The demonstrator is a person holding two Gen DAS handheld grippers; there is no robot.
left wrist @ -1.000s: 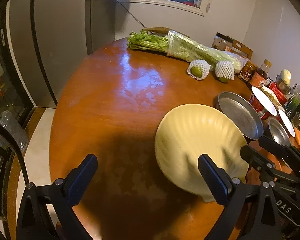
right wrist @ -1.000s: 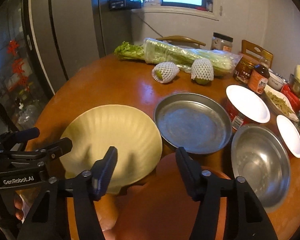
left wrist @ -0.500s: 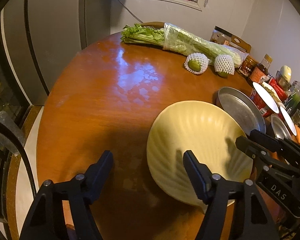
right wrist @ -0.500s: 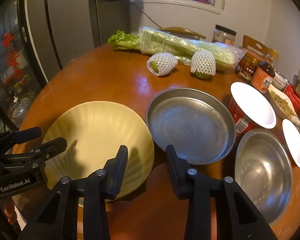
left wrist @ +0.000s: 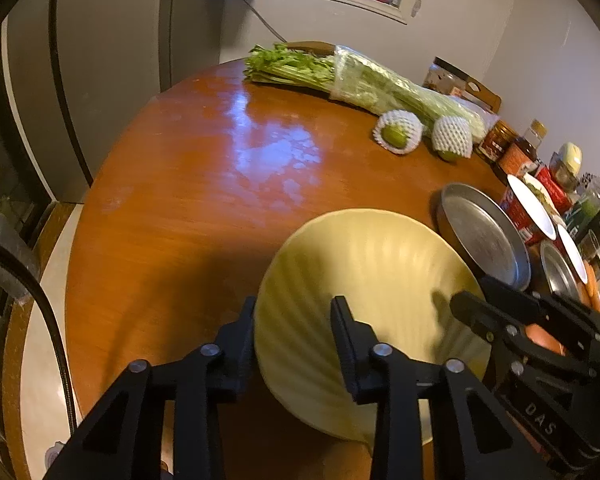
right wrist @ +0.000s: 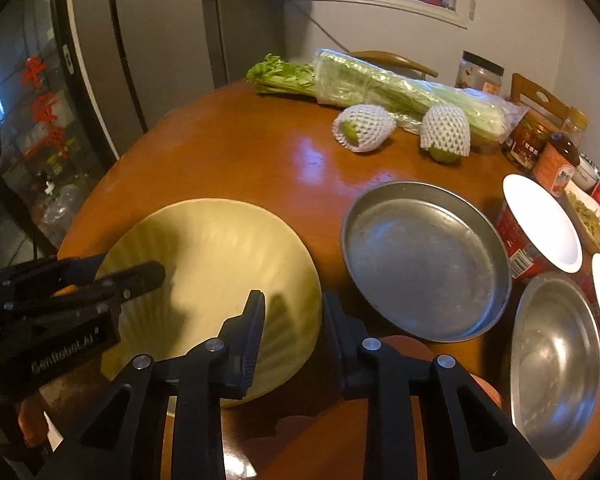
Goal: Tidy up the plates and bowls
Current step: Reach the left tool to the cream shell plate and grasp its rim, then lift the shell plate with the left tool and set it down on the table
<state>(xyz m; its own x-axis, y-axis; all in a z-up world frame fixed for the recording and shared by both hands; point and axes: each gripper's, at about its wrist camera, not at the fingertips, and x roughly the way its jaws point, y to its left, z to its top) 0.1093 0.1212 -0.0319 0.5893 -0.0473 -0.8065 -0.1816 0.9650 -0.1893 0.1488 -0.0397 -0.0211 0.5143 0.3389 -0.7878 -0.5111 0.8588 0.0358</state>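
Left gripper [left wrist: 294, 330] straddled the left rim of the pale yellow ribbed bowl [left wrist: 364, 272]: one finger outside the wall, the other inside, jaws closing, pads near the rim but firm contact not clear. Right gripper [right wrist: 292, 328] did the same on the bowl's right rim [right wrist: 220, 264], fingers drawn in tight and pinching the wall between them. Bowl sat on the round wooden table [left wrist: 204, 184], between the two grippers. Just right of the right fingers: a shallow metal pan [right wrist: 424, 264], then a steel bowl [right wrist: 556, 360] further right and nearer. A red cup with a white lid [right wrist: 540, 220] stood beyond that. Far ahead of the fingers: celery in plastic wrap [right wrist: 380, 84] and two net-wrapped green fruits [right wrist: 364, 128].
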